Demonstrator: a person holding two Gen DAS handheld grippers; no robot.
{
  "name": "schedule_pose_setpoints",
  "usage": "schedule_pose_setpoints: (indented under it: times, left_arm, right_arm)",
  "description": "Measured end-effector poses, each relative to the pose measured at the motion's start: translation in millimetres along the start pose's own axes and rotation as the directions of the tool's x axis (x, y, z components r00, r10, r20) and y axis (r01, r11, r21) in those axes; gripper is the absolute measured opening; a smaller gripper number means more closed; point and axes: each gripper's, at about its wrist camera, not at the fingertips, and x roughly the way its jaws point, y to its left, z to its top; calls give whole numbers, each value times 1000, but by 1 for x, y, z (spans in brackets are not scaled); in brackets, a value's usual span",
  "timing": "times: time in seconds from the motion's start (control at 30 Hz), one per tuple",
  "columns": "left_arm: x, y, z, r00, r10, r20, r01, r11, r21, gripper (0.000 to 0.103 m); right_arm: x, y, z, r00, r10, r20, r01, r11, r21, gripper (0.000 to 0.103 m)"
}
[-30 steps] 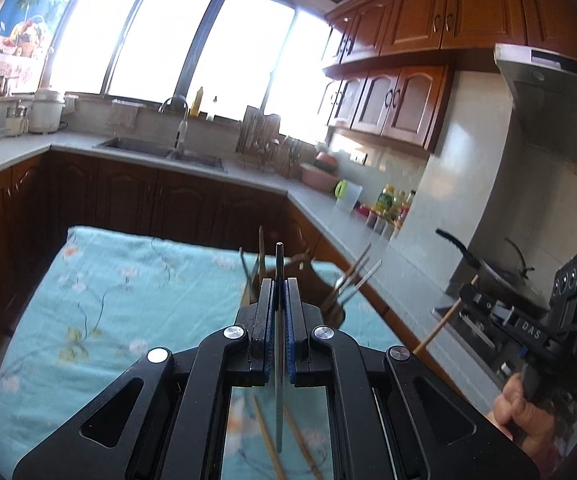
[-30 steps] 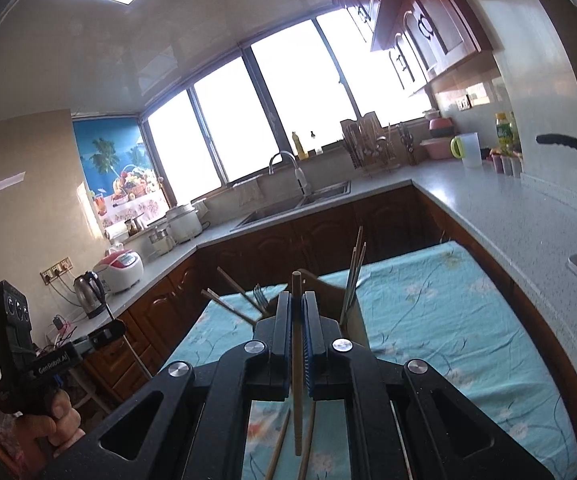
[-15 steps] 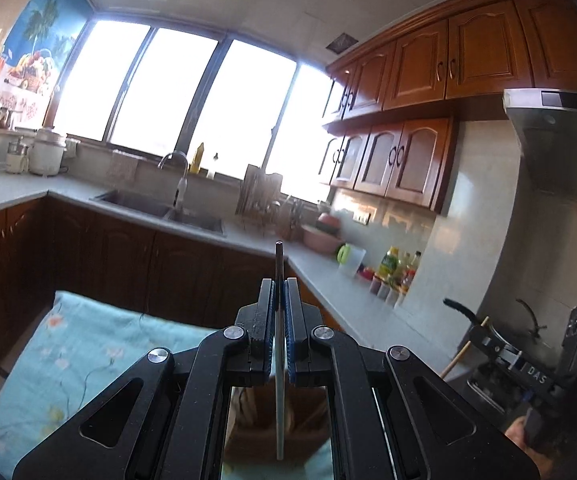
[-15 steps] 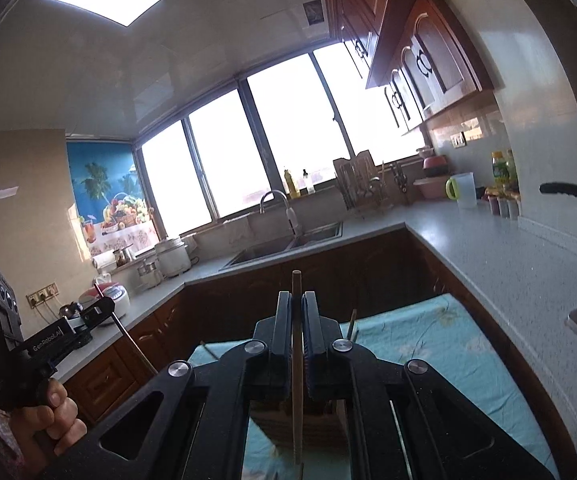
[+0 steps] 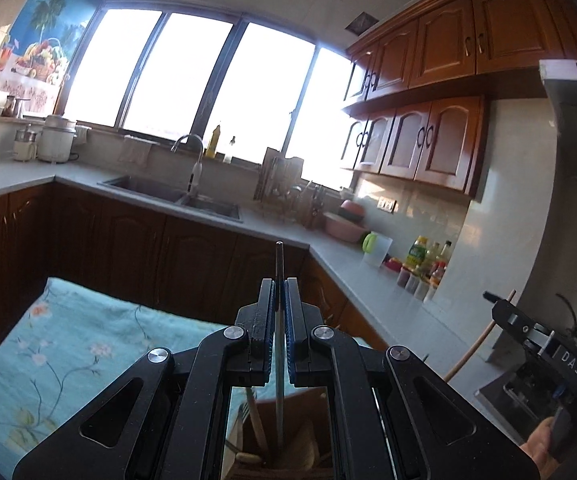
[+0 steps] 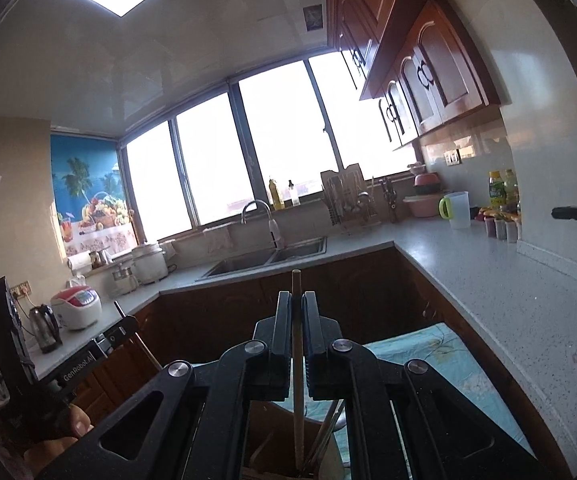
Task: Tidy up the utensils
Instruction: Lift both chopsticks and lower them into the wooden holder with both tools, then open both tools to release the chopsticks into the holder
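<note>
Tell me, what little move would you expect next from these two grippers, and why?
Probably open both and let go. The left gripper is shut on a thin metal utensil whose lower end already sits inside the wooden holder, and the right gripper is shut on a wooden chopstick that also reaches down into the holder. Both stand nearly upright, so they should drop in.
</note>
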Motion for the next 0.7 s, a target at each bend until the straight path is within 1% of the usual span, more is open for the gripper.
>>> schedule_pose_setpoints:
  times: [0.1,0.23,0.37,0.6,0.7]
  left_arm:
    - [4,0,-17,999,-15,-31,16,1000,10,4]
    - [7,-3,-33,997,-35,-67,38,998,42,4]
    - [6,-6,-45,995,-30,-98,39,995,87,4]
    - [8,-8,-55,987,-29,-156,46,993,108,4]
    - [8,-9,-57,988,-24,-155,42,992,116,4]
  right_arm:
    - [5,2,-20,1000,-2,-22,2,1000,-10,5]
    - [12,2,-42,997,2,-73,-3,1000,-5,5]
    - [15,-4,-58,994,3,-114,-1,1000,15,5]
    - [12,-15,-57,992,-8,-128,12,999,31,5]
    - [13,-17,-55,991,-12,-136,17,999,35,5]
